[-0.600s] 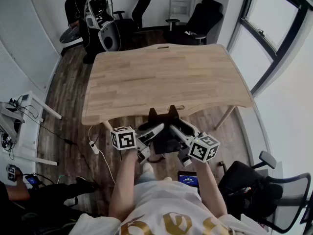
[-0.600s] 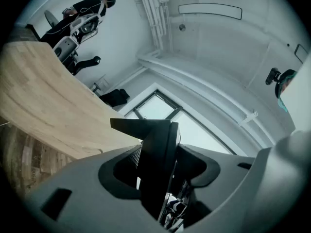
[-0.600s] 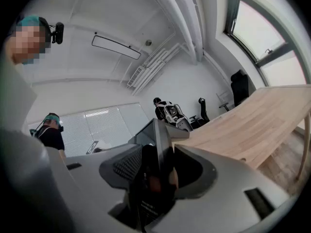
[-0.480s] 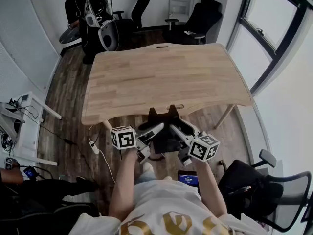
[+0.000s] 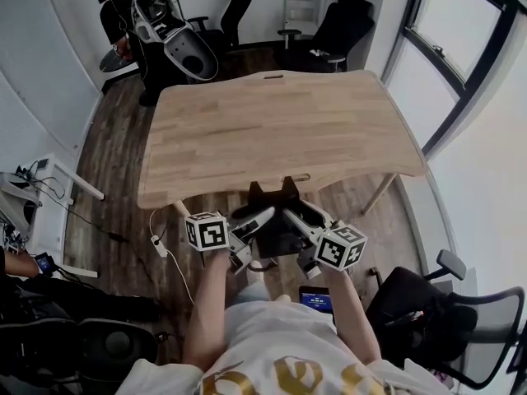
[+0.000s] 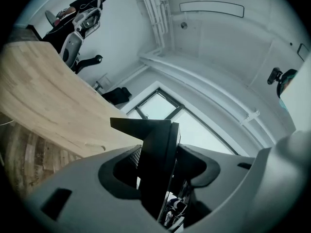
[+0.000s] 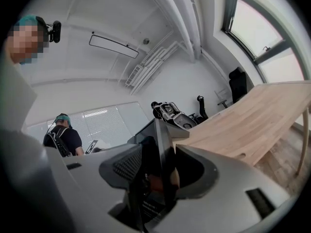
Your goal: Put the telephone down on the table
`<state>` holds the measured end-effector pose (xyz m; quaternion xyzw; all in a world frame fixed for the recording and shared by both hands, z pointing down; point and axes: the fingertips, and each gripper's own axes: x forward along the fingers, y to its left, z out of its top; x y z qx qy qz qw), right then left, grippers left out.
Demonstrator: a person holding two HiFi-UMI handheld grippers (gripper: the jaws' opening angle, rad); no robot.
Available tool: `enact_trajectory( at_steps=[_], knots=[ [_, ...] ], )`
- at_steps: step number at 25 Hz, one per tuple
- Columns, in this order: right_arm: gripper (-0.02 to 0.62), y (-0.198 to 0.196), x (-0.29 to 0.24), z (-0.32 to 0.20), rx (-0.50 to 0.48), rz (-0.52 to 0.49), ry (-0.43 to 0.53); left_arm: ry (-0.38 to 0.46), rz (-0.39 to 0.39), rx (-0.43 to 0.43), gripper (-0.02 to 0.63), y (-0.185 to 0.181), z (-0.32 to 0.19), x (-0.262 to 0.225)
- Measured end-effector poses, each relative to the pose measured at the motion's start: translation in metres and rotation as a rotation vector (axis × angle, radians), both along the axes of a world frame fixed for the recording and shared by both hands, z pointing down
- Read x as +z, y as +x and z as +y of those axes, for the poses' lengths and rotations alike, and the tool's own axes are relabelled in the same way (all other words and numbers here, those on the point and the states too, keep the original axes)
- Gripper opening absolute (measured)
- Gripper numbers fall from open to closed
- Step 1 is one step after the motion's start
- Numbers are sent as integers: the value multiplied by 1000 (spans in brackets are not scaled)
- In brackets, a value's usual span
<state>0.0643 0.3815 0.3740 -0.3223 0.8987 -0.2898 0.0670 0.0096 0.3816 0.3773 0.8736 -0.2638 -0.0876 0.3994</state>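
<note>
Far chair [image 5: 177,41] swivelled, telephone [image 5: 278,230] black, slab-sided

Black telephone [image 6: 155,142] tight in left gripper [image 6: 163,173]

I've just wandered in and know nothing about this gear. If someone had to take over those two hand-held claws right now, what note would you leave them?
Left gripper: closed on one side of the black telephone.
Right gripper: closed on the telephone's other side.
Telephone: held up between both grippers, just short of the near edge of the wooden table, in front of the person's body.
Done: the telephone is gripped and lifted.
Left: carry it forward over the tabletop, lower it until it rests on the wood, then open both grippers and draw back.
</note>
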Motion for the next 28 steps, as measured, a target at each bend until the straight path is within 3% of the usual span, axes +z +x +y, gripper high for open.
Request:
enact_trajectory(
  at_steps=[12, 28],
  knots=[
    [199, 6, 18, -67, 8, 8, -24, -24, 20, 27, 216, 6, -65, 20],
    [199, -9, 46, -274, 89, 14, -115, -68, 13, 124, 216, -7, -278, 46]
  ],
)
